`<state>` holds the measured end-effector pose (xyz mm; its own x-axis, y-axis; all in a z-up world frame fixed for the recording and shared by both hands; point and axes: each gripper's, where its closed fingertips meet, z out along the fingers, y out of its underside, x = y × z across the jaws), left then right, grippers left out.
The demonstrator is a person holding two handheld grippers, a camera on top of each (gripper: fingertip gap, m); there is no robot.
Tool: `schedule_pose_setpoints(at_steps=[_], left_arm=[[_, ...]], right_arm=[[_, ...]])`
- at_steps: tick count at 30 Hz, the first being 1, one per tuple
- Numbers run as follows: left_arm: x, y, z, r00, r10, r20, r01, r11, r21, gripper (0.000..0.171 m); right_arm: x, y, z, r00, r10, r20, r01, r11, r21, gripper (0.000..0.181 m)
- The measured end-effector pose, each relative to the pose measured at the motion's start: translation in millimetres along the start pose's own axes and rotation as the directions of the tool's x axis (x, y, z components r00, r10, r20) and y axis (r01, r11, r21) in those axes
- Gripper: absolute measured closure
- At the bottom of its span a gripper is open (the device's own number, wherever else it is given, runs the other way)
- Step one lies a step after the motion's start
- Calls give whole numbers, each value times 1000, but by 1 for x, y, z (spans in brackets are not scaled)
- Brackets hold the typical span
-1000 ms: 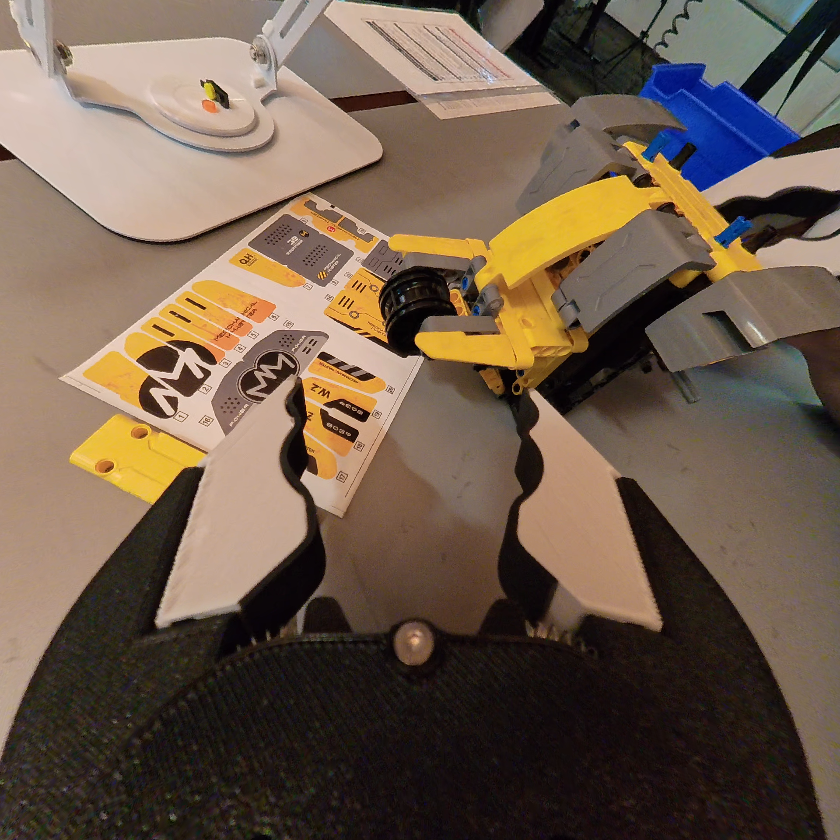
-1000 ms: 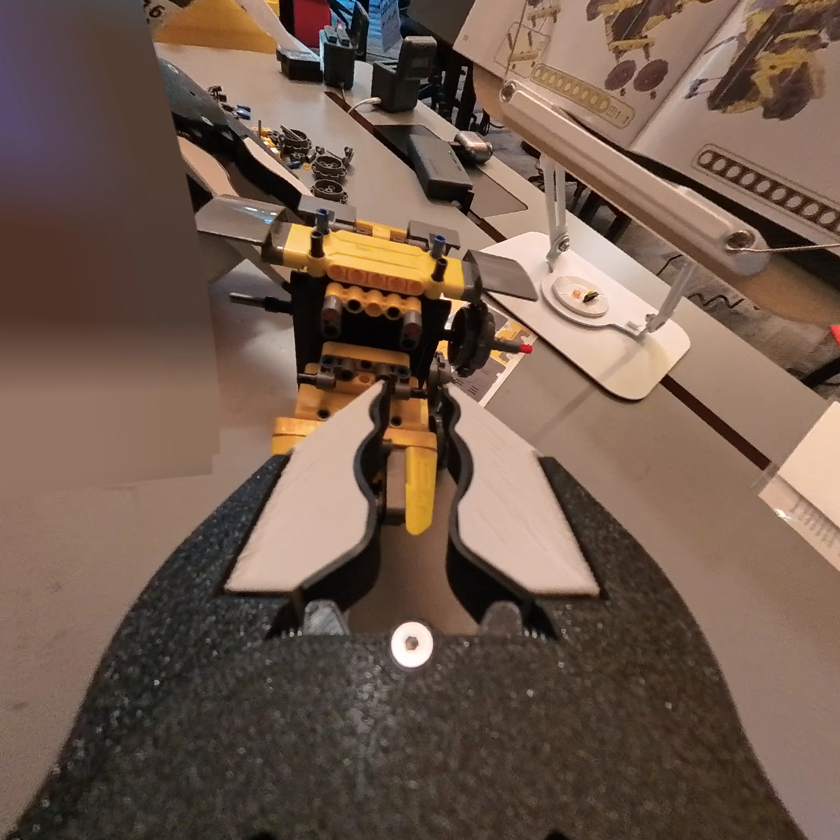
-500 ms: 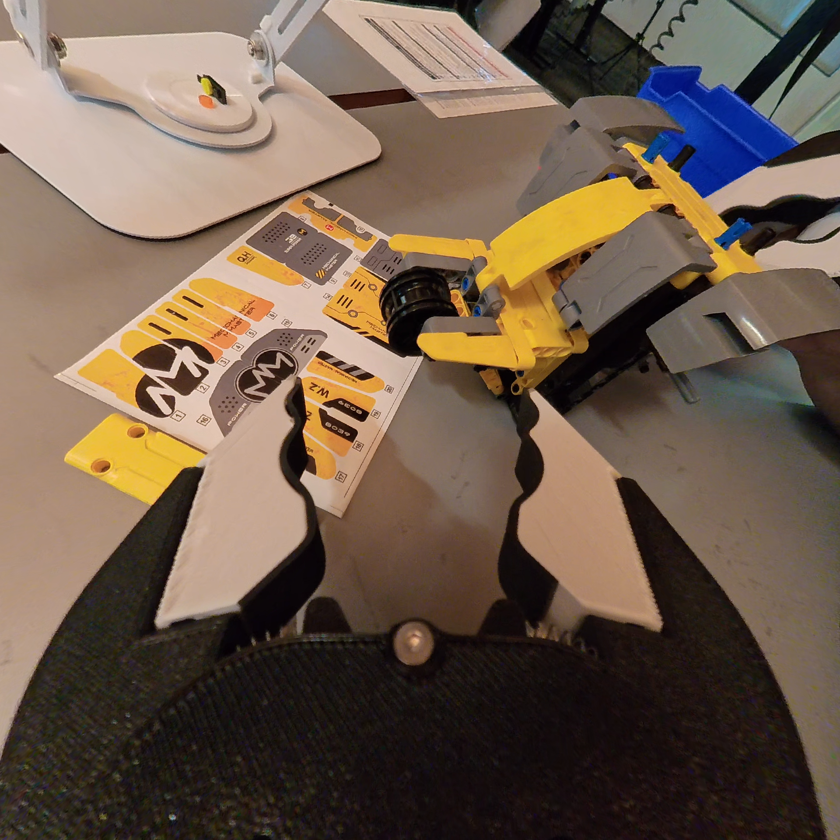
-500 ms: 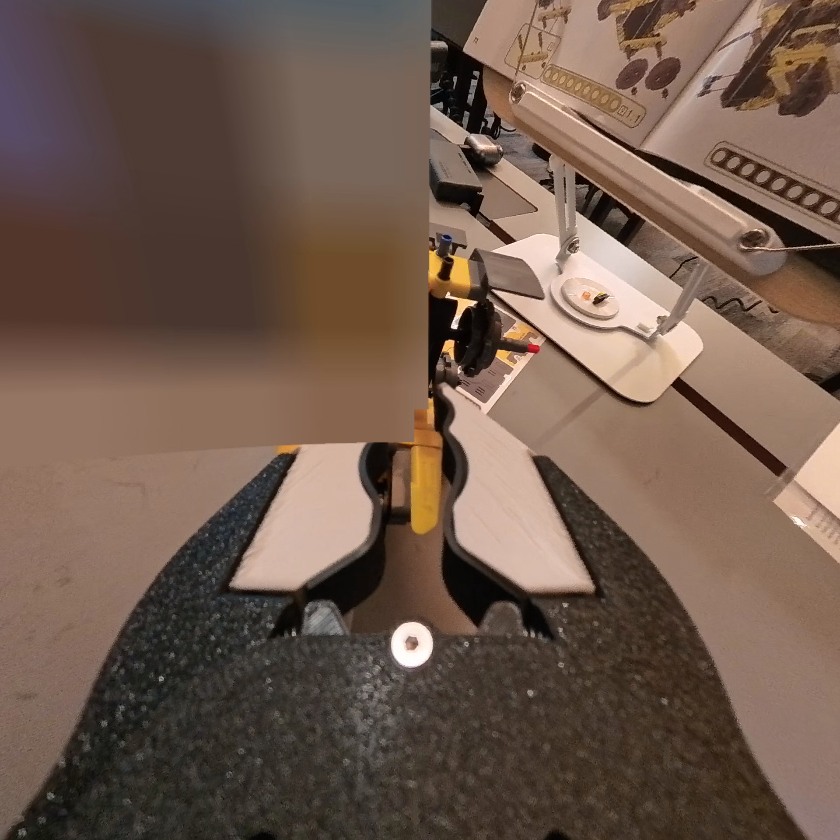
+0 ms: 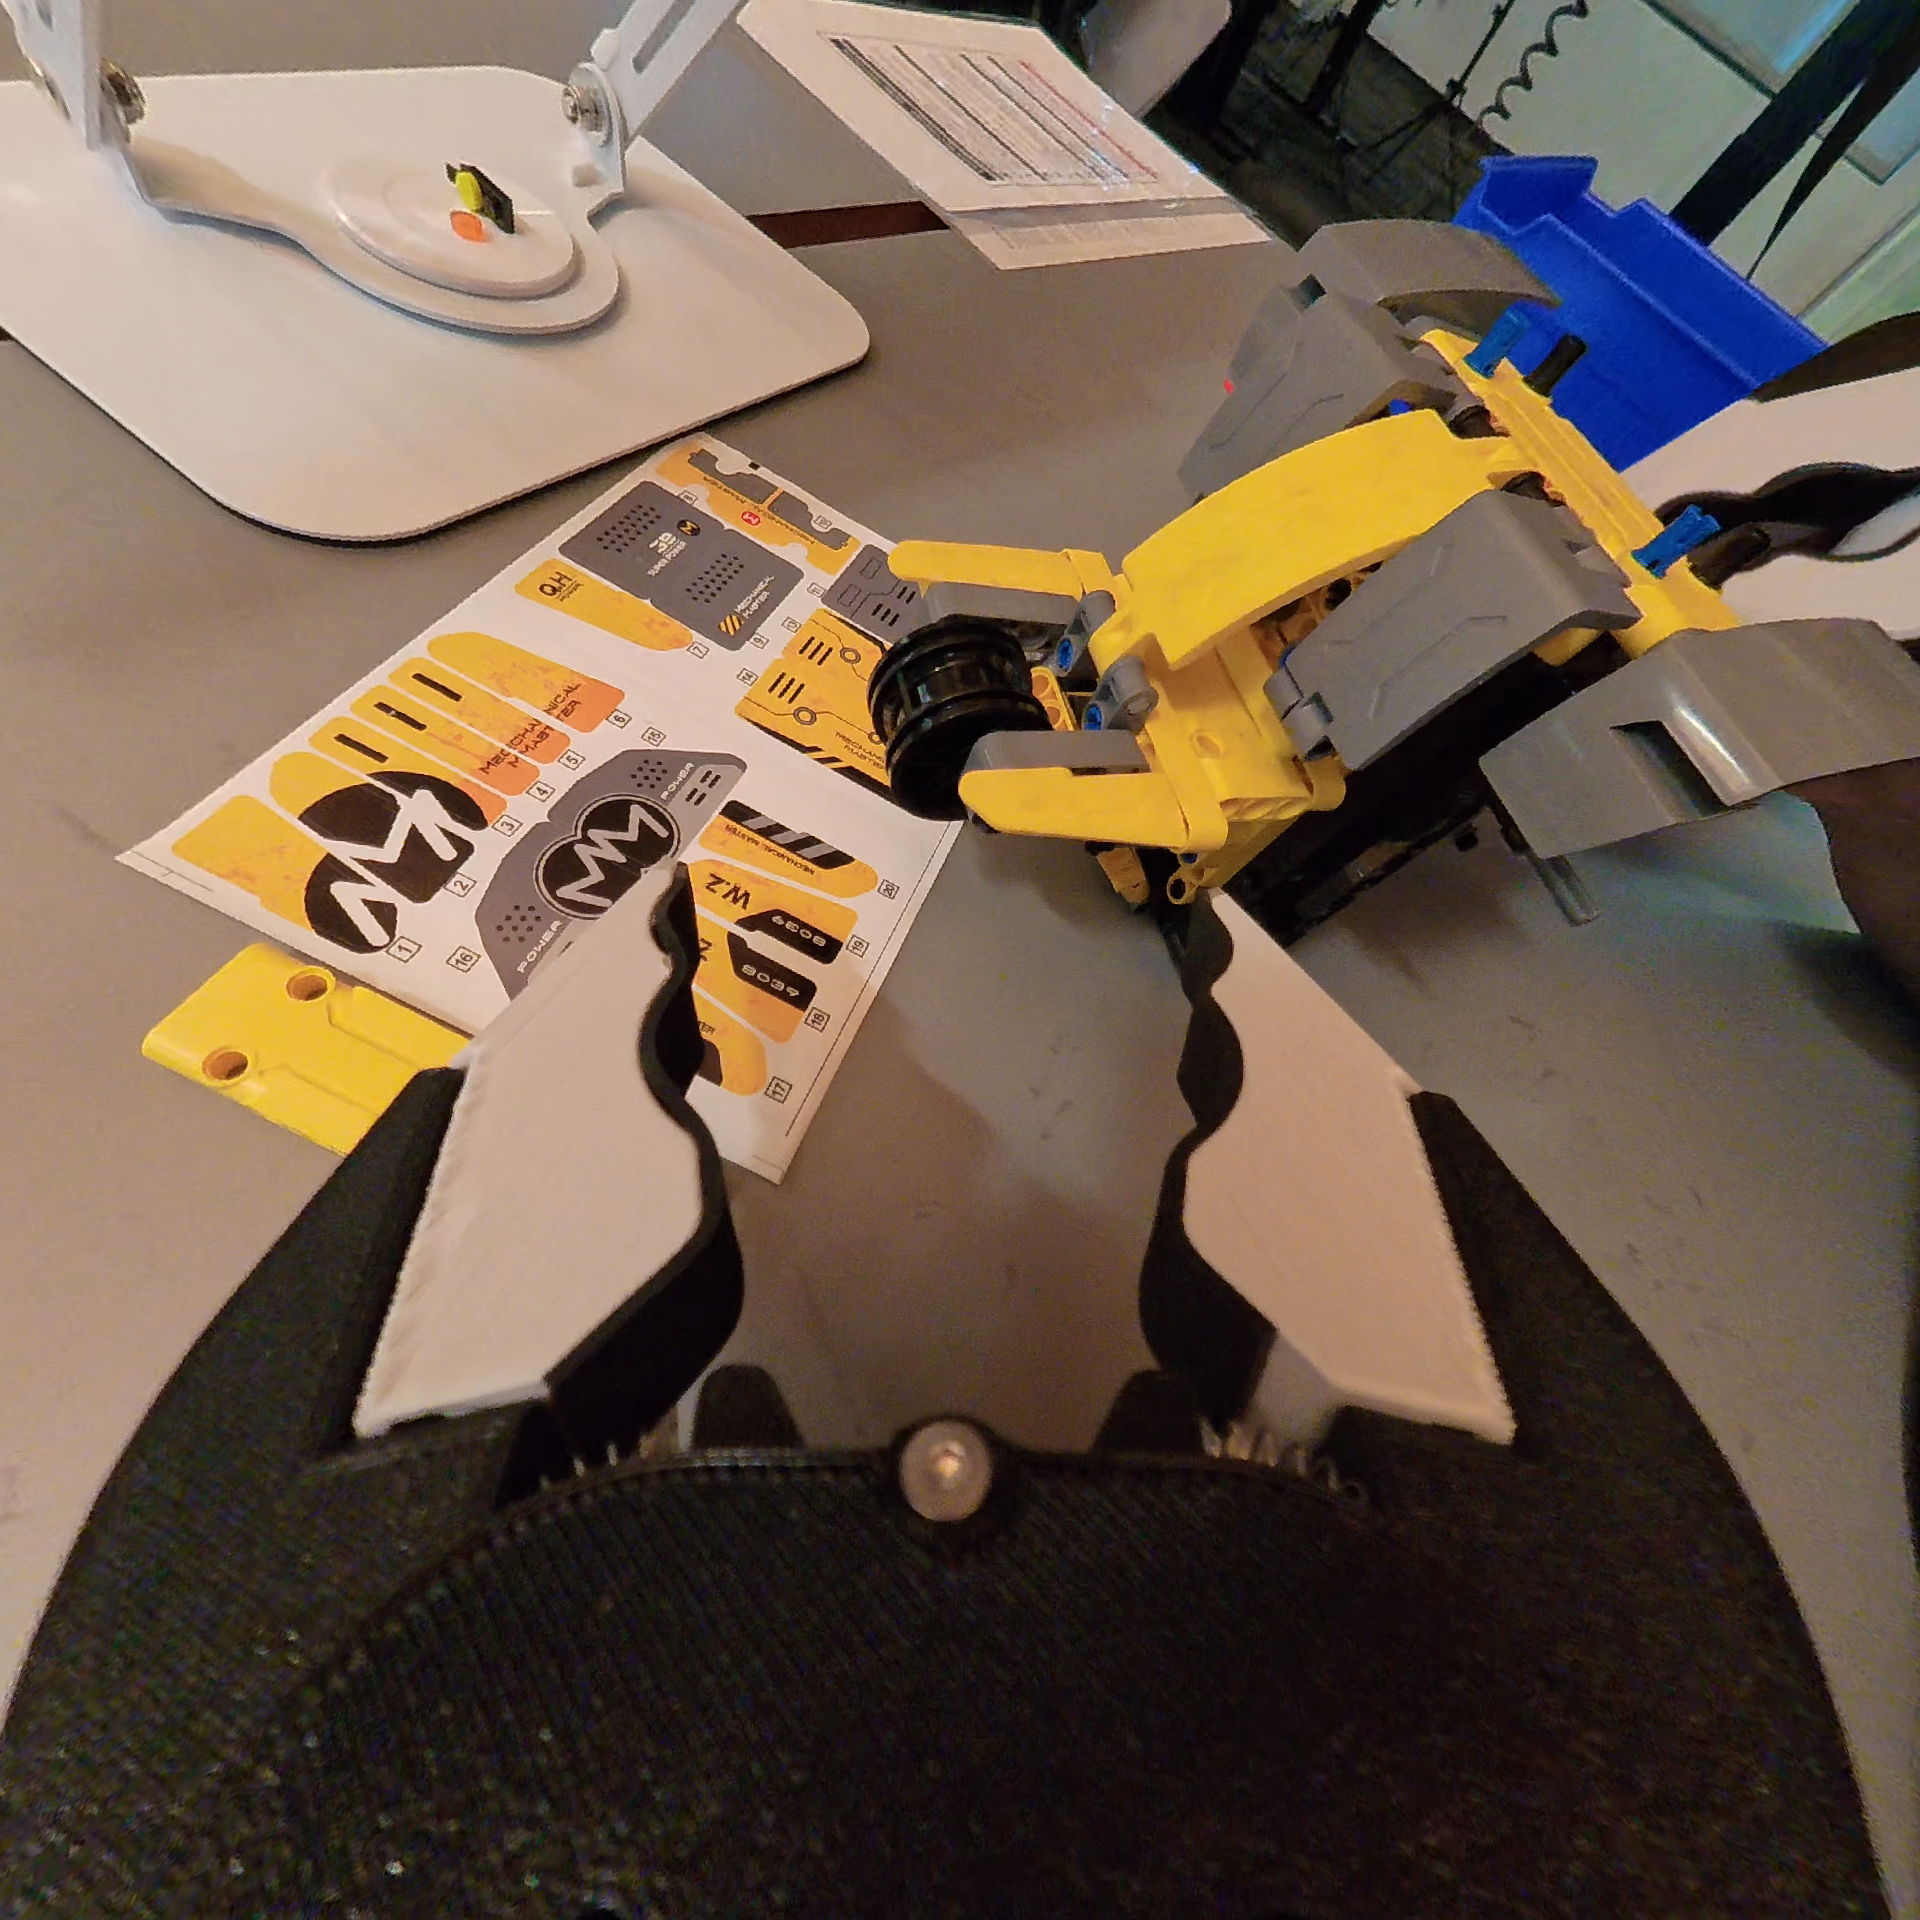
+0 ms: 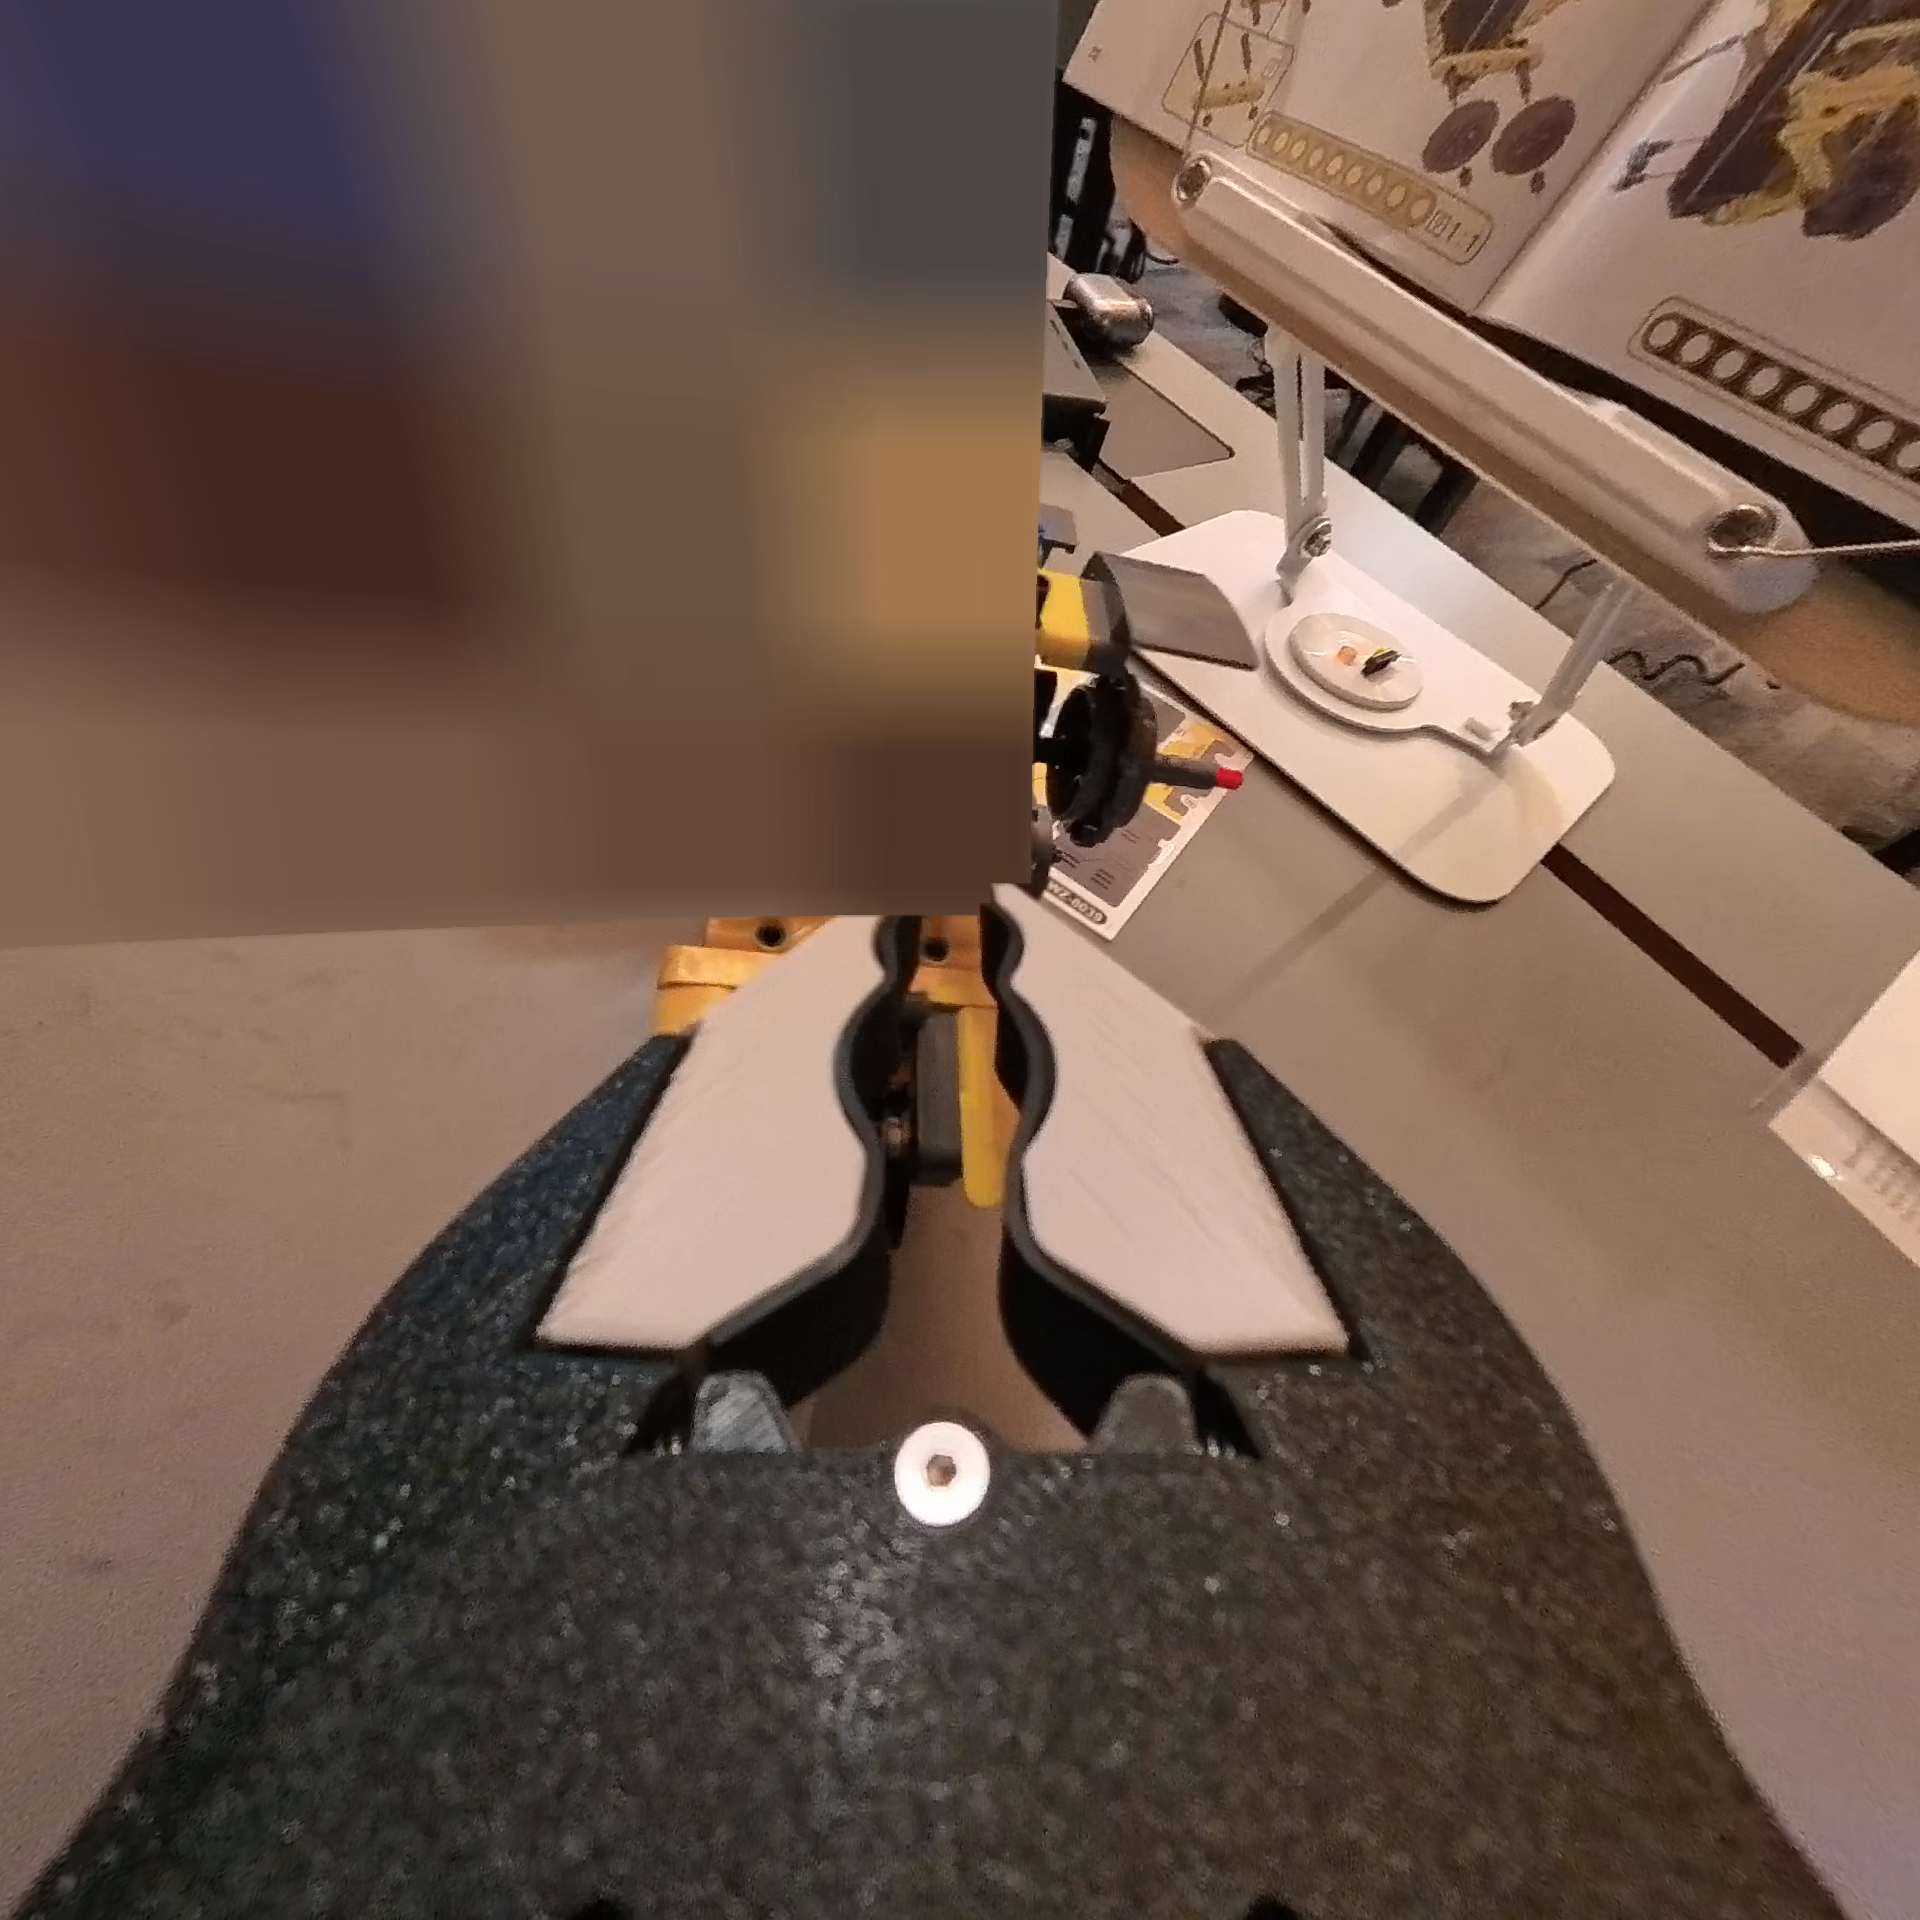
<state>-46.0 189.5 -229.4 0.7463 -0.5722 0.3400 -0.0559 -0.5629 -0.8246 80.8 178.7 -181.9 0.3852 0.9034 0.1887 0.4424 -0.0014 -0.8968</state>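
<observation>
A yellow and grey brick-built vehicle model [image 5: 1299, 665] with a black wheel [image 5: 951, 707] at its front rests tilted on the grey table. My left gripper [image 5: 935, 904] is open and empty, just short of the model's front, its left finger over a sticker sheet [image 5: 540, 779]. My right gripper [image 6: 940, 925] is shut on the model's rear yellow part [image 6: 971, 1101]; most of the model there is hidden by a blurred patch. The right gripper's finger also shows in the left wrist view [image 5: 1662, 748] at the model's far end.
A flat yellow panel piece [image 5: 281, 1049] lies left of my left gripper. A white stand base [image 5: 395, 364] holding an open instruction booklet [image 6: 1558, 156] stands at the back. A blue bin [image 5: 1621, 281] is behind the model, and a sheet of paper [image 5: 1018, 114] lies at the back.
The right wrist view has drawn slightly closer to the model, and the blurred patch has grown over it. The left gripper has barely moved.
</observation>
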Motion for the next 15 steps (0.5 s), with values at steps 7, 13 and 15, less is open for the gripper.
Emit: schedule_pose_setpoints(at_steps=[7,13,15], left_arm=[[0,0,0,1000,1,-1,-1,1000,-2,80],[1,0,0,1000,5,-1,-5,1000,-2,80],[1,0,0,1000,7,-1,-7,1000,-2,80]], right_arm=[[0,0,1,1000,-23,-20,22,1000,-13,173],[0,0,3,999,-30,-37,30,999,-23,174],[0,0,3,999,-26,-38,25,999,-23,174]])
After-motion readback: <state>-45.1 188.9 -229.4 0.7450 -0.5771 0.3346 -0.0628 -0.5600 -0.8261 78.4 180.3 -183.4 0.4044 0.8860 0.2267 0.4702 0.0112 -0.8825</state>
